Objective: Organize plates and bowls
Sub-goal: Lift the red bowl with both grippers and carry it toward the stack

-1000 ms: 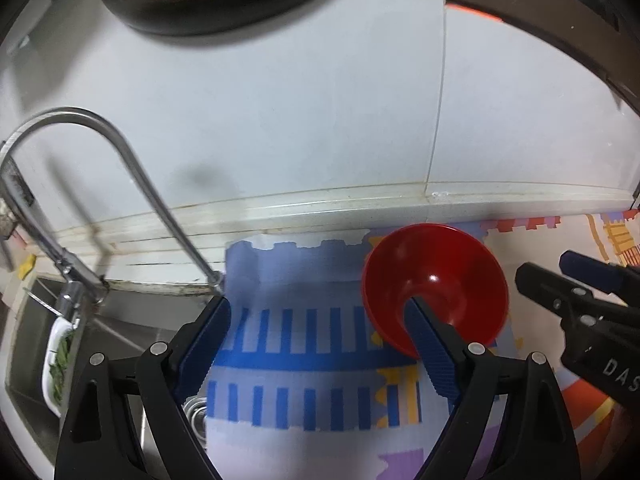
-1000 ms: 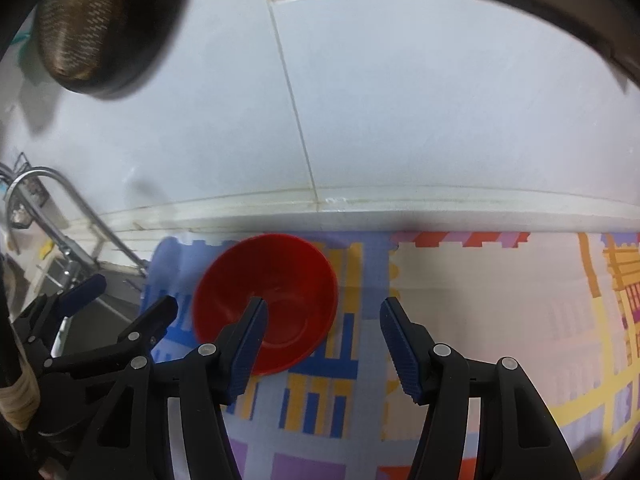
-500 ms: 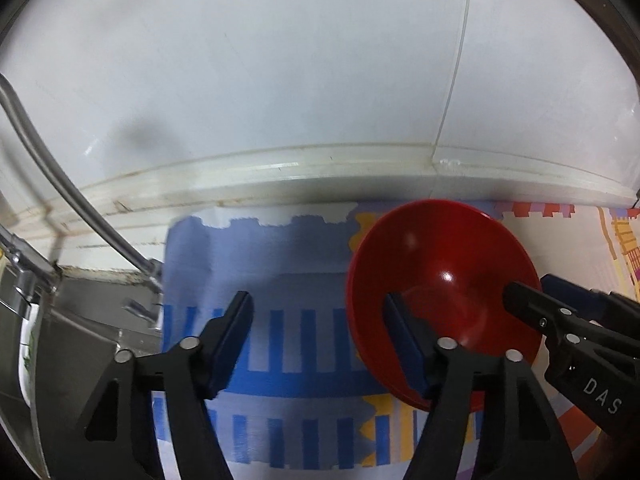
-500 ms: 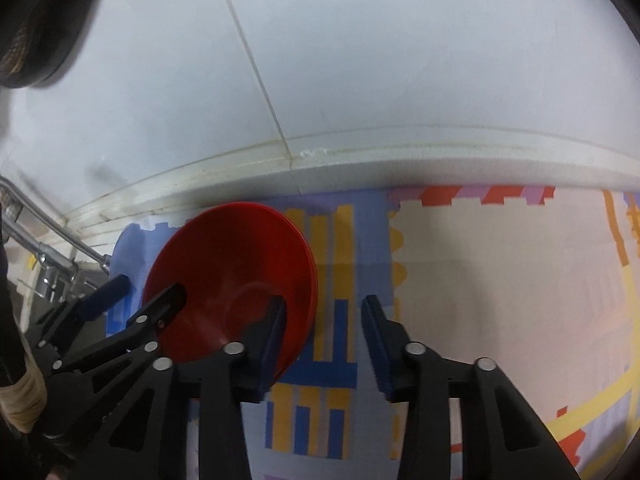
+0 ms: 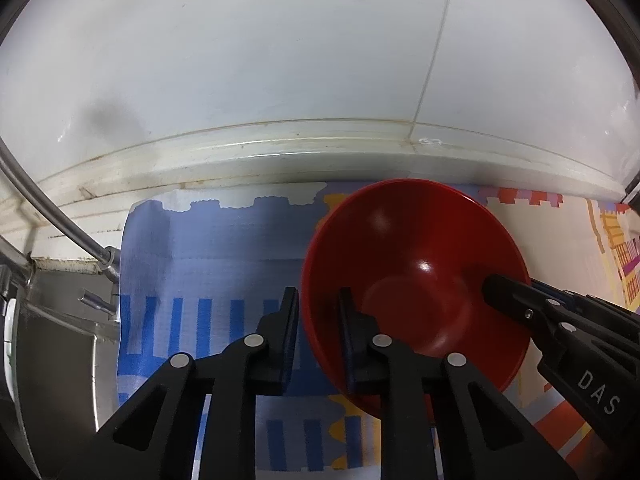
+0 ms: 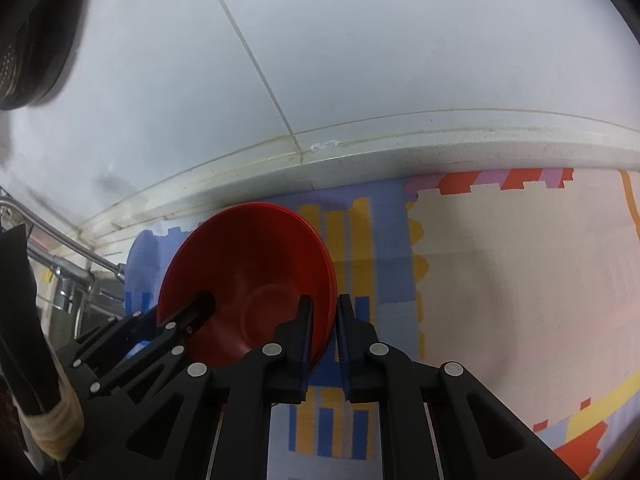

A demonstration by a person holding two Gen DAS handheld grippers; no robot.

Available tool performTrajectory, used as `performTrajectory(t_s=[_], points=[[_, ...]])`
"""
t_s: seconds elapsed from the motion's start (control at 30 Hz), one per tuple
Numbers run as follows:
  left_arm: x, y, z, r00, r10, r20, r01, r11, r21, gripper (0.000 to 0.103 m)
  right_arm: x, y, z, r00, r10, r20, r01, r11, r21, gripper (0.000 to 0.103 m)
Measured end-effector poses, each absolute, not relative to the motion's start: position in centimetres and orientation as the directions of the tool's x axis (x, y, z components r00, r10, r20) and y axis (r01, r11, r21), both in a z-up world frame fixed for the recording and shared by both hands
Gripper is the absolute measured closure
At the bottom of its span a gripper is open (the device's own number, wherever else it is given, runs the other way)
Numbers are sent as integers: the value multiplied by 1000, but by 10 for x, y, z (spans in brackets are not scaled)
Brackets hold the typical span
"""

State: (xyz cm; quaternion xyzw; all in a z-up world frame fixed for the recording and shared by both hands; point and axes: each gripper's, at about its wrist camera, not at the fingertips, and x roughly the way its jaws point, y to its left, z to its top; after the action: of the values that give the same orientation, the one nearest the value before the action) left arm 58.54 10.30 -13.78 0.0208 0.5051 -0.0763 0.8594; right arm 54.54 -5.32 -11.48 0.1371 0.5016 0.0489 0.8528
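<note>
At far left, a curved metal faucet [image 5: 52, 220] arcs over the edge of a steel sink [image 5: 60, 344], beside a patterned mat [image 5: 216, 264] in blue, yellow and orange that covers the counter below a white tiled wall [image 5: 280, 60]. Moving right, the left gripper [image 5: 318, 304] has its two fingers drawn close on the near-left rim of a red bowl [image 5: 416, 280], one finger outside the wall and one inside, pinching it. The bowl sits tilted on the mat near the back ledge, its glossy inside turned toward the cameras. Further right, the right gripper [image 6: 324, 312] clamps the opposite side of the rim, jaws narrowed to the thickness of the bowl's wall; in the left wrist view its black fingers, printed "DAS", reach in from the right edge. In the right wrist view a dark round mesh object [image 6: 28, 40], partly cut off, hangs at upper left.
</note>
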Motion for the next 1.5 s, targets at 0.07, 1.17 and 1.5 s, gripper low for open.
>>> performTrajectory(t_s=[0.07, 1.17, 1.5], points=[[585, 100, -136, 478, -112, -871, 156, 987, -42, 84, 545, -53, -114, 494, 215, -843, 60, 958, 279, 90], [473, 67, -32, 596, -201, -777, 215, 973, -87, 84, 421, -92, -19, 625, 148, -766, 15, 979, 202, 90], [421, 30, -8, 604, -238, -761, 255, 962, -98, 84, 365, -127, 5, 662, 115, -740, 45, 980, 193, 90]])
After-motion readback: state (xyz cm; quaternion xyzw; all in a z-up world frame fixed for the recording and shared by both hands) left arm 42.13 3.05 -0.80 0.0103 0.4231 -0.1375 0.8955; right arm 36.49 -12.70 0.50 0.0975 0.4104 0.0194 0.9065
